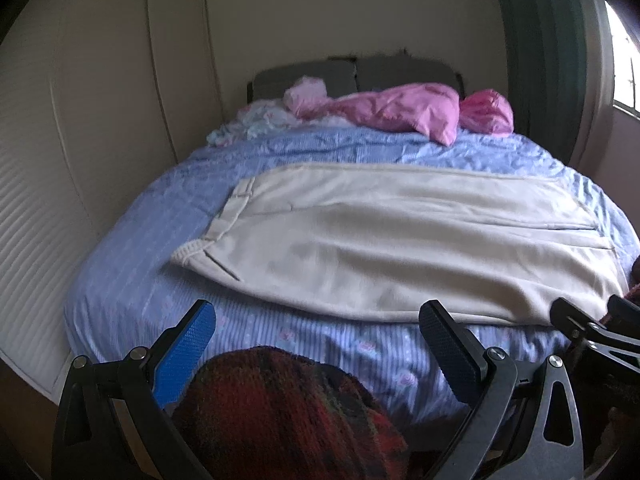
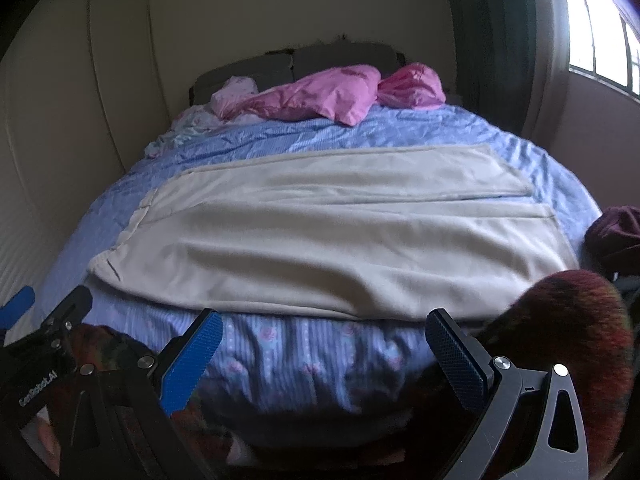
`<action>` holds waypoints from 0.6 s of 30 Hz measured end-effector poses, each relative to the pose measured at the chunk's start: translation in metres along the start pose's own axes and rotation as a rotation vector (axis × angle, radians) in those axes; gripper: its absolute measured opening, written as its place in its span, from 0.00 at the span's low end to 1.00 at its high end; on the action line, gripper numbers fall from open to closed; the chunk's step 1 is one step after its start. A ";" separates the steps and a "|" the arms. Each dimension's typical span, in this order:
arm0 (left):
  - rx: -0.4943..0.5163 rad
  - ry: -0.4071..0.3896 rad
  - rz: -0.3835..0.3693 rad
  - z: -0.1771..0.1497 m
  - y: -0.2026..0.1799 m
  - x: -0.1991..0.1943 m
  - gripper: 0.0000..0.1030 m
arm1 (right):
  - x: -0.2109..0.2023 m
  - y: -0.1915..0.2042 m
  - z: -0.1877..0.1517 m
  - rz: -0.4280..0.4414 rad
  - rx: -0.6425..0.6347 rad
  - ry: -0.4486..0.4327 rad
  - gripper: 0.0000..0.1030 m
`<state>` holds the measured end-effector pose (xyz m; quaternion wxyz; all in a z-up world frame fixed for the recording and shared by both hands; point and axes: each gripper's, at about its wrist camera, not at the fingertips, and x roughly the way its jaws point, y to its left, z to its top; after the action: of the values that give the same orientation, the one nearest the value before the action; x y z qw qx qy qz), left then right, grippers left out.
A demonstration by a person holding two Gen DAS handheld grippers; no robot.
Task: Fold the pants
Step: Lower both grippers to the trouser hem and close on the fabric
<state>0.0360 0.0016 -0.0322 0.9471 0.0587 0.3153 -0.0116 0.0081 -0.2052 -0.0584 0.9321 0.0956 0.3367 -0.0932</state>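
Cream pants (image 1: 392,240) (image 2: 320,236) lie flat across the blue bedspread (image 1: 132,280) (image 2: 304,360), waistband at the left, legs running right, one half laid over the other. My left gripper (image 1: 320,320) hovers open at the foot of the bed, just short of the pants' near edge, nothing between its blue pads (image 1: 188,352). In the right wrist view my right gripper (image 2: 324,330) also stands open below the near edge, empty. A red knitted sleeve (image 1: 288,412) (image 2: 568,328) shows beneath each gripper.
Pink bedding (image 1: 400,110) (image 2: 320,98) and a pale floral cloth (image 1: 248,124) are heaped at the headboard. A white wardrobe (image 1: 100,120) flanks the bed's left side. A window (image 2: 600,20) and green curtain (image 1: 536,48) are at the right, a dark maroon garment (image 2: 616,232) beside the bed.
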 end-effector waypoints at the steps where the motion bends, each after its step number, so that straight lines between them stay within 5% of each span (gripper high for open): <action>1: -0.002 0.013 0.000 0.005 0.001 0.003 1.00 | 0.007 0.002 0.003 0.009 0.008 0.012 1.00; 11: 0.069 0.108 0.083 0.077 0.045 0.063 1.00 | 0.088 0.043 0.040 0.122 0.176 0.096 1.00; 18: 0.023 0.301 -0.041 0.085 0.087 0.136 1.00 | 0.133 0.076 0.055 0.089 0.252 0.142 1.00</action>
<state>0.2003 0.0796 -0.0370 0.8881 0.0642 0.4545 -0.0255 0.1600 -0.1593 -0.0938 0.8898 0.2328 0.3828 -0.0863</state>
